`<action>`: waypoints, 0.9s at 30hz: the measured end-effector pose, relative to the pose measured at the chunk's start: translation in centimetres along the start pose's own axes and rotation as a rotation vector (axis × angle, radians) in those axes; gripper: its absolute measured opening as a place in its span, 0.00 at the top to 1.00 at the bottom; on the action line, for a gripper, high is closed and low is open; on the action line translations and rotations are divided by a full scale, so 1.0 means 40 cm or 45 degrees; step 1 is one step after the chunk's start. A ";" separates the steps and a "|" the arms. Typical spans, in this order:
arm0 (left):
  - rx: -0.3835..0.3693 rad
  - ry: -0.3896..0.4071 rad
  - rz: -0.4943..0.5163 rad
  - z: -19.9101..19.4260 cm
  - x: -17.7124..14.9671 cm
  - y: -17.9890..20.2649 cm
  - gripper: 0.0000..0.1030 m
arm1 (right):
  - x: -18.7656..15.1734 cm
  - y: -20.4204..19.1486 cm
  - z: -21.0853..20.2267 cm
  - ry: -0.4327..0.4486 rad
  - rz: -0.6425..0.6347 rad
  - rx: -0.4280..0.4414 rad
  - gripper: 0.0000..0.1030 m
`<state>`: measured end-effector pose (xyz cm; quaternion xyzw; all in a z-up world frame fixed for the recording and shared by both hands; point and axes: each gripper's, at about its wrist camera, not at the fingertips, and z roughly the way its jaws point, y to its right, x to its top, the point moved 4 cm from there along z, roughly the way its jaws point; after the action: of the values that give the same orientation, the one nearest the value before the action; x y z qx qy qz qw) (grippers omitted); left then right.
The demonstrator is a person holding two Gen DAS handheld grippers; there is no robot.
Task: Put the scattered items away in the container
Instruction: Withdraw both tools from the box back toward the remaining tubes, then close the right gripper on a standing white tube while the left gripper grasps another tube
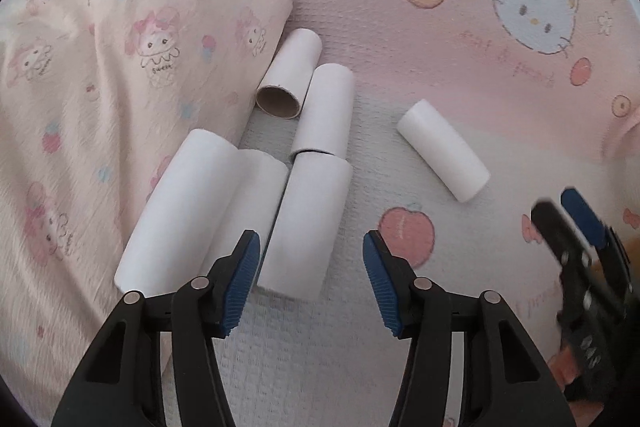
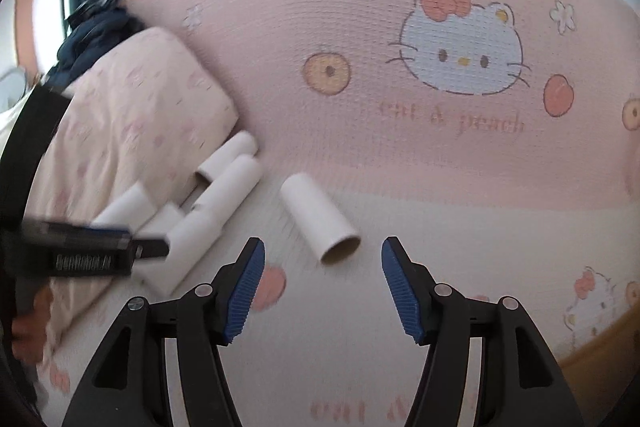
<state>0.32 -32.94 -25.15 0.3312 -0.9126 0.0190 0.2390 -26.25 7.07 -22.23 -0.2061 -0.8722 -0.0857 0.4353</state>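
Note:
Several white cardboard tubes lie on a pink Hello Kitty bed sheet [image 1: 400, 27]. A cluster lies beside a pillow: a near tube [image 1: 308, 223] just ahead of my left gripper [image 1: 312, 263], which is open and empty. One has a brown open end [image 1: 280, 101]. A lone tube [image 1: 444, 151] lies apart to the right; in the right wrist view the lone tube [image 2: 318, 219] lies just ahead of my right gripper [image 2: 322, 271], open and empty. The right gripper also shows in the left wrist view [image 1: 568, 219]. No container is in view.
A pink patterned pillow [image 1: 120, 67] lies left of the tube cluster. Dark blue cloth [image 2: 96, 27] and curtain sit at the back left. An orange-brown edge [image 2: 592, 351] shows at the lower right of the sheet.

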 end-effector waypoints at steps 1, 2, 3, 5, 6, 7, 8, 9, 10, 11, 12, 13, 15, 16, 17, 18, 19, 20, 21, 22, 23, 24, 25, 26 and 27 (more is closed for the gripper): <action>-0.003 -0.010 -0.011 0.006 0.003 0.000 0.46 | 0.011 0.006 0.016 0.004 0.023 0.006 0.40; -0.009 -0.022 -0.024 0.012 0.005 0.000 0.48 | 0.021 0.009 0.032 0.012 0.035 0.019 0.39; -0.015 -0.031 -0.038 0.018 0.007 0.000 0.48 | 0.028 0.010 0.047 0.016 0.036 0.029 0.39; -0.026 -0.039 -0.056 0.030 0.010 -0.001 0.48 | 0.036 0.006 0.084 -0.014 0.019 0.043 0.39; -0.028 -0.050 -0.051 0.037 0.012 0.000 0.48 | 0.037 0.002 0.099 -0.034 0.006 0.046 0.39; -0.020 -0.062 -0.041 0.044 0.013 0.001 0.48 | 0.036 -0.002 0.114 -0.054 -0.016 0.048 0.39; -0.005 -0.068 -0.031 0.050 0.015 0.002 0.48 | 0.032 -0.008 0.129 -0.076 -0.048 0.053 0.39; 0.007 -0.071 -0.023 0.057 0.017 0.001 0.48 | 0.028 -0.011 0.144 -0.100 -0.075 0.057 0.38; 0.014 -0.077 -0.016 0.063 0.018 0.000 0.48 | 0.023 -0.012 0.156 -0.115 -0.096 0.047 0.39; 0.009 -0.085 -0.011 0.067 0.019 0.000 0.48 | 0.019 -0.012 0.168 -0.125 -0.119 0.034 0.38; -0.001 -0.090 -0.009 0.071 0.019 0.001 0.48 | 0.015 -0.011 0.179 -0.136 -0.142 0.026 0.38; -0.006 -0.093 -0.011 0.073 0.019 0.002 0.48 | 0.012 -0.009 0.190 -0.150 -0.159 0.018 0.38; -0.013 -0.106 -0.021 0.079 0.018 0.004 0.48 | 0.007 -0.002 0.212 -0.179 -0.171 0.028 0.38; -0.013 -0.116 -0.028 0.083 0.017 0.005 0.48 | 0.006 0.002 0.221 -0.191 -0.170 0.046 0.38; -0.008 -0.124 -0.032 0.087 0.017 0.007 0.48 | 0.006 0.007 0.227 -0.196 -0.171 0.062 0.38; 0.000 -0.129 -0.029 0.092 0.018 0.011 0.48 | 0.007 0.010 0.233 -0.203 -0.174 0.074 0.38; 0.006 -0.135 -0.023 0.095 0.020 0.016 0.48 | 0.009 0.012 0.238 -0.214 -0.176 0.083 0.38; 0.010 -0.140 -0.018 0.098 0.023 0.019 0.48 | 0.011 0.013 0.244 -0.225 -0.174 0.095 0.38; 0.013 -0.147 -0.016 0.101 0.022 0.022 0.48 | 0.013 0.014 0.249 -0.231 -0.164 0.109 0.38; 0.015 -0.157 -0.015 0.104 0.021 0.023 0.49 | 0.015 0.016 0.253 -0.237 -0.148 0.125 0.38; 0.016 -0.168 -0.013 0.107 0.019 0.022 0.53 | 0.016 0.018 0.255 -0.243 -0.135 0.141 0.38; 0.017 -0.179 -0.013 0.109 0.017 0.023 0.54 | 0.017 0.017 0.257 -0.248 -0.129 0.155 0.39; 0.013 -0.185 -0.016 0.112 0.015 0.023 0.55 | 0.018 0.014 0.258 -0.253 -0.133 0.162 0.38; 0.008 -0.182 -0.024 0.113 0.014 0.023 0.55 | 0.018 0.010 0.259 -0.258 -0.146 0.159 0.38; 0.004 -0.178 -0.034 0.114 0.012 0.023 0.55 | 0.016 0.004 0.260 -0.264 -0.161 0.157 0.38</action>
<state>-2.50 -33.40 -28.83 0.3443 -0.9225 -0.0058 0.1745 -34.06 10.81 -28.06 -0.1314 -0.9273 -0.0376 0.3484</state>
